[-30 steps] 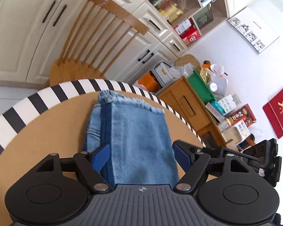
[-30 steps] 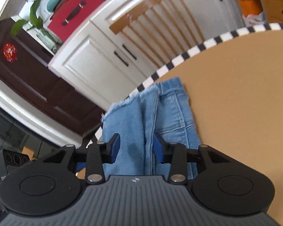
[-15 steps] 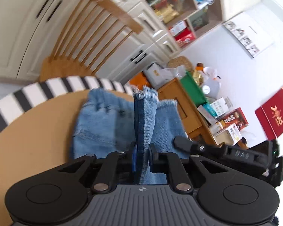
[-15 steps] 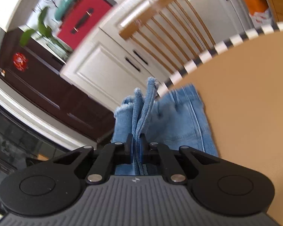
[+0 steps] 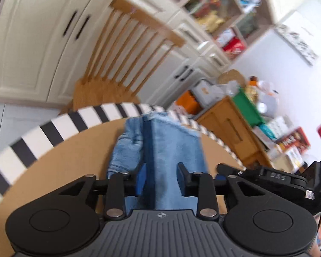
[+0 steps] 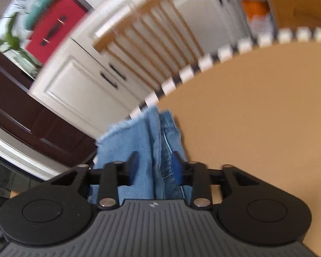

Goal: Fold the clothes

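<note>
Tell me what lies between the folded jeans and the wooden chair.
In the left wrist view, only the table's striped rim lies between the folded jeans and the wooden chair.

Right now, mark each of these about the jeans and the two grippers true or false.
1. The left gripper is clamped shut on the jeans. False: its jaws stand open, denim between them.
2. The jeans lie near the table's striped edge. True.
3. The right gripper is open. True.
4. The jeans are black. False: they are blue denim.
5. A wooden chair stands beyond the table. True.
</note>
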### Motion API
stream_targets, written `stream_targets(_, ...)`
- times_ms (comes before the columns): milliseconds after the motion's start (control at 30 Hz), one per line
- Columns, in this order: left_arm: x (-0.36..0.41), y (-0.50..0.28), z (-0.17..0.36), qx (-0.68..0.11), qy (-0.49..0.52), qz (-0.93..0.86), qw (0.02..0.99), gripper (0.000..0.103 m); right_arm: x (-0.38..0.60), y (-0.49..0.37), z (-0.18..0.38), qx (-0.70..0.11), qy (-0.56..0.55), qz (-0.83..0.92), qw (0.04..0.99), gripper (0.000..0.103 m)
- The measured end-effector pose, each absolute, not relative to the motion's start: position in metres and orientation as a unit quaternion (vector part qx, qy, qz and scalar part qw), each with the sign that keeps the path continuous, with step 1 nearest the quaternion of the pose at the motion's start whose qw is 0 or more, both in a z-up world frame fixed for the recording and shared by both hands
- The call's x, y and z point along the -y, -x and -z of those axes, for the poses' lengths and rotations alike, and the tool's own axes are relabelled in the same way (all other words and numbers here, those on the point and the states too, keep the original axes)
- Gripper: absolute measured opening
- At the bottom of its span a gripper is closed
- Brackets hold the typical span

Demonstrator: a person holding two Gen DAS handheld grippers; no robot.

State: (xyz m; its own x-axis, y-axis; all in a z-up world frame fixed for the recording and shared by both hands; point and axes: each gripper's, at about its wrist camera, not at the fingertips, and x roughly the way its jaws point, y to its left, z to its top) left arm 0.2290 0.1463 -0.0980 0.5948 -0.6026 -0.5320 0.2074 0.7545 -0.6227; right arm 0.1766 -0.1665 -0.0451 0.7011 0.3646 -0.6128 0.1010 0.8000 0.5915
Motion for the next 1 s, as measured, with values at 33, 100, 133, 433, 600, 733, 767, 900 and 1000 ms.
stream_targets(33, -0.151, -0.218, 0.091, -0.383, 0.260, 0.251, 0.851, 0.034, 0.166, -0.159, 0.038, -0.373, -0.303, -0.095, 0.872, 0.041)
stream_targets(100, -0.156, -0.188, 0.086, -0.409, 0.282, 0.277, 0.823, 0.034, 0.163, -0.121, 0.029, -0.377, -0.311, -0.134, 0.862, 0.041)
stream_targets(133, -0.155, -0.168, 0.085, -0.422, 0.283, 0.293, 0.810, 0.034, 0.161, -0.102, 0.030, -0.388, -0.331, -0.153, 0.846, 0.039)
stream_targets(433, -0.121, -0.056, 0.128, -0.509, 0.214, 0.269, 0.789, 0.015, 0.134, -0.006, 0.104, -0.469, -0.412, -0.140, 0.768, 0.000)
stream_targets(600, -0.143, -0.052, 0.119, -0.539, 0.279, 0.213, 0.766, 0.037, 0.139, 0.008, 0.089, -0.473, -0.456, -0.127, 0.743, 0.036)
stream_targets(733, -0.172, -0.008, 0.086, -0.512, 0.280, 0.233, 0.778, 0.083, 0.151, 0.064, 0.058, -0.443, -0.422, -0.129, 0.780, 0.088)
stream_targets(767, -0.179, 0.002, 0.088, -0.520, 0.294, 0.228, 0.769, 0.084, 0.158, 0.077, 0.060, -0.449, -0.429, -0.124, 0.774, 0.088)
stream_targets(900, -0.213, 0.028, 0.128, -0.556, 0.407, 0.180, 0.702, 0.084, 0.185, 0.117, 0.102, -0.457, -0.535, -0.082, 0.706, 0.084)
stream_targets(1000, -0.226, 0.035, 0.152, -0.558, 0.485, 0.173, 0.650, 0.082, 0.193, 0.127, 0.122, -0.434, -0.614, -0.082, 0.654, 0.084)
